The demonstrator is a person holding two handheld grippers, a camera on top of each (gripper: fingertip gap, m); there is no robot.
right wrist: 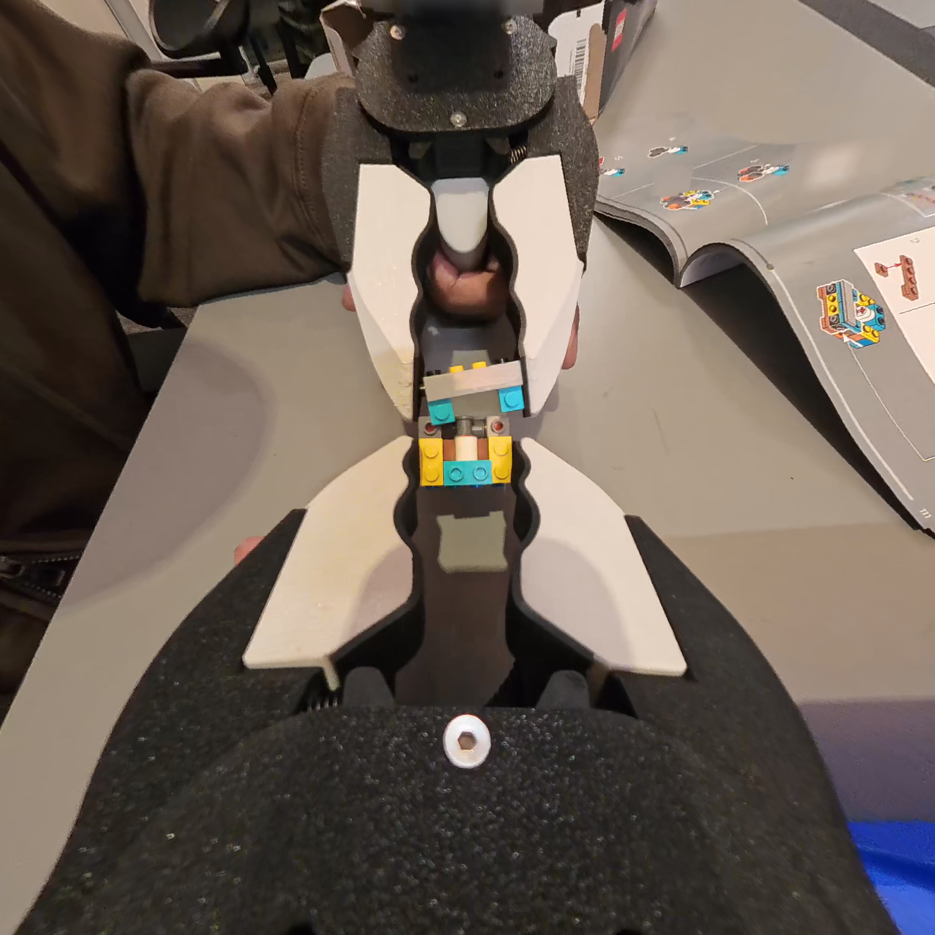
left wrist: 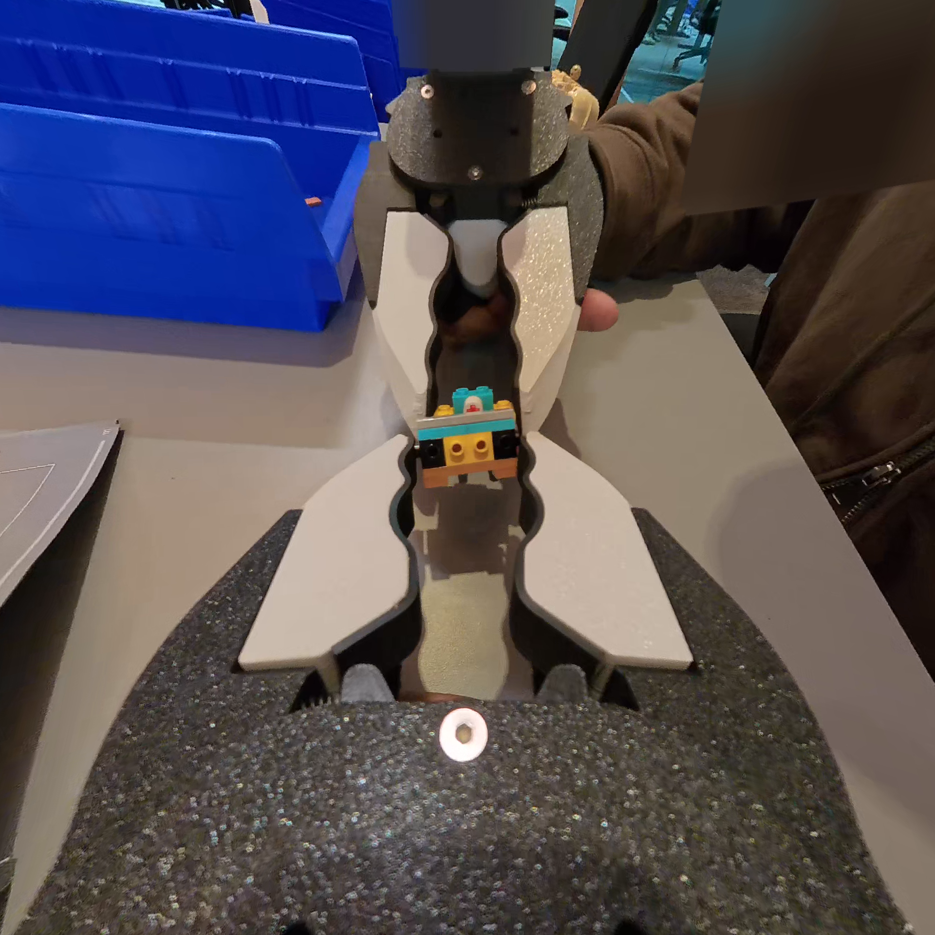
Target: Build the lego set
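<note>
Both the left gripper (left wrist: 468, 458) and the opposing right gripper (left wrist: 473, 405) clench the small lego model (left wrist: 468, 445) between their jaws, above the worktop (left wrist: 202, 506). Light, rigid, likely to pop apart; grip flat sides.

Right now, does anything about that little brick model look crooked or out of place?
Yes. In the right wrist view, the grey plate across the lego model tilts, one end higher than the other. Both grippers, left and right, clamp the model above the table.
</note>
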